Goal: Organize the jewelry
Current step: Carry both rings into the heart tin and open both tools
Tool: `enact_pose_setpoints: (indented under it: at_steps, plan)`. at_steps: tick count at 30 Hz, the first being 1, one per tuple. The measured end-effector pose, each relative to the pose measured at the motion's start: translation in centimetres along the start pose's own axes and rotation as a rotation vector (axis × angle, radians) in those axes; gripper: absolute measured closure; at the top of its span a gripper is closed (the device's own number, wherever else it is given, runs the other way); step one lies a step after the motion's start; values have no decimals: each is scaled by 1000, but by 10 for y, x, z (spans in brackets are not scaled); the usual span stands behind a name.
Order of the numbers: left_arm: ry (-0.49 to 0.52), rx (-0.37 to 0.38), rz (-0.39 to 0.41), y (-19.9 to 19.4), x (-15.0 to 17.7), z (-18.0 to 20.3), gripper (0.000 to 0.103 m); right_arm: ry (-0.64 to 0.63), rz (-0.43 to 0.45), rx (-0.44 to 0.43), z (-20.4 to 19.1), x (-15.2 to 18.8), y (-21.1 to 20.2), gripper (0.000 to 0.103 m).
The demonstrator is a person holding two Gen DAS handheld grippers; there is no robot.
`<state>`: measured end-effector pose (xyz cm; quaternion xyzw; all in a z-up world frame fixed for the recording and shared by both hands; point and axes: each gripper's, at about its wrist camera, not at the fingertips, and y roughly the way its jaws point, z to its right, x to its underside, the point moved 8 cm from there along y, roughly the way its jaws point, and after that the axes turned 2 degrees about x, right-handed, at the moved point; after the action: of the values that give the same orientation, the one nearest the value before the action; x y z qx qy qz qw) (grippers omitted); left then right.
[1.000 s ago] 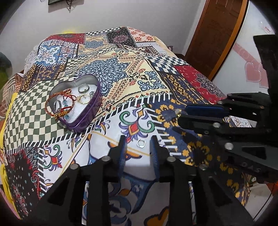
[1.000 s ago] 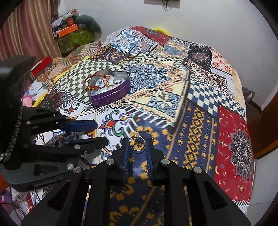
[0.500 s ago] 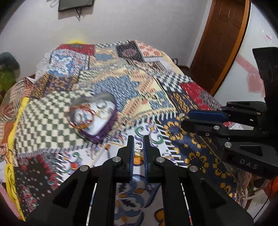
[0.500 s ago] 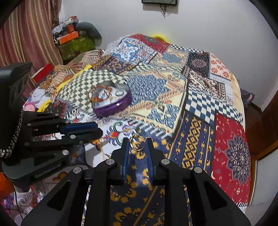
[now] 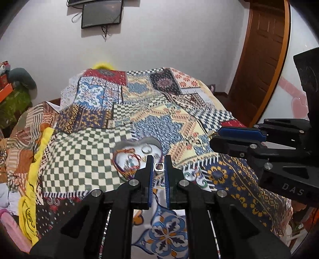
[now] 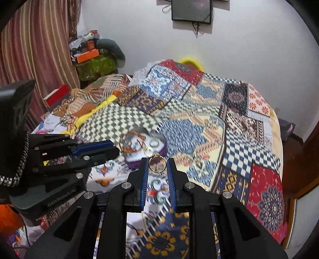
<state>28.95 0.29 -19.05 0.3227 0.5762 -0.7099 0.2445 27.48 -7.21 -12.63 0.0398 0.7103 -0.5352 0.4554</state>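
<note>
My left gripper (image 5: 159,166) is shut on a small silver ring (image 5: 159,166) and holds it in the air above the near edge of the purple heart-shaped tin (image 5: 127,157). The tin lies on the patchwork bedspread (image 5: 83,159) and holds rings and a red-orange bracelet. My right gripper (image 6: 157,164) is shut on a gold ring (image 6: 157,163), also lifted, just right of the tin (image 6: 159,149). The right gripper shows in the left wrist view (image 5: 214,137), and the left gripper shows in the right wrist view (image 6: 114,148).
The bed is covered by the patterned quilt. A wooden door (image 5: 263,55) stands at the right. A striped curtain (image 6: 35,49) and a cluttered stack of boxes and cloth (image 6: 93,57) are at the left. A dark screen (image 6: 191,10) hangs on the wall.
My left gripper closed on the silver ring and lifted it off the bedspread toward the tin. My right gripper rose with the gold ring held throughout.
</note>
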Motion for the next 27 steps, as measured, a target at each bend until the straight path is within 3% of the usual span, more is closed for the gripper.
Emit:
enact_pose_setpoints:
  at_steps: [8, 27]
  plan:
    - [-37, -22, 25, 6, -19, -26, 95, 7, 15, -22, -9, -22, 15, 86]
    - [-126, 17, -100, 81, -6, -72, 95, -24, -187, -37, -10, -8, 105, 86]
